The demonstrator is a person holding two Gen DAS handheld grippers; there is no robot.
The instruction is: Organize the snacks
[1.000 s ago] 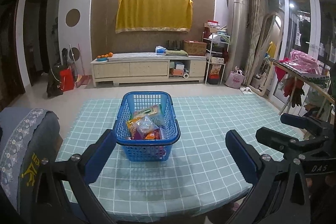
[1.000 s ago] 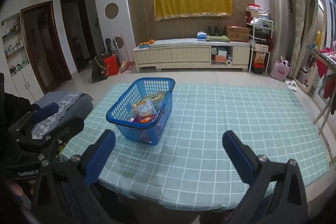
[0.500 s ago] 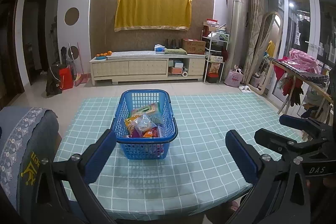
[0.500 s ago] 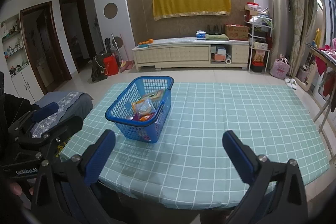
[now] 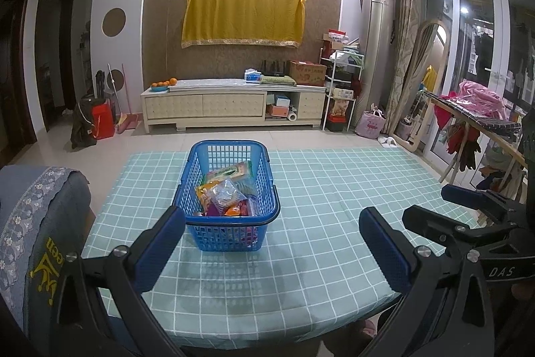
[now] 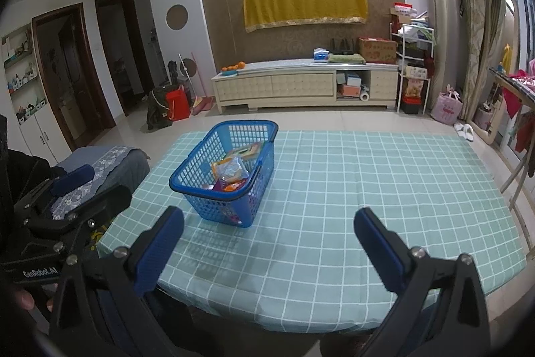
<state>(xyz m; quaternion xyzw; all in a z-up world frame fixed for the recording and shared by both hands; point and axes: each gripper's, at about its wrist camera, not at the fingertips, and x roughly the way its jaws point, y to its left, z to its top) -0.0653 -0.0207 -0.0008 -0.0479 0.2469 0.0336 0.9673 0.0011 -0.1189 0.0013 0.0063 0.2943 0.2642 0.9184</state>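
Note:
A blue plastic basket [image 5: 230, 233] stands on the table with the green checked cloth [image 5: 317, 189]. Several snack packets [image 5: 225, 194] lie inside it. The basket also shows in the right wrist view [image 6: 220, 206], left of centre, with the snack packets [image 6: 232, 171] in it. My left gripper [image 5: 272, 230] is open and empty, held back near the table's front edge, just short of the basket. My right gripper [image 6: 269, 231] is open and empty, to the right of the basket near the front edge.
A chair with a grey-blue embroidered cover [image 5: 33, 223] stands at the table's left side. A cream TV cabinet [image 5: 230, 104] lines the far wall. A drying rack with clothes [image 5: 474, 119] stands to the right. The other gripper shows at the right edge of the left wrist view [image 5: 474, 216].
Both grippers have drawn back a little from the basket, which looks slightly smaller and further off. Both stay open and empty.

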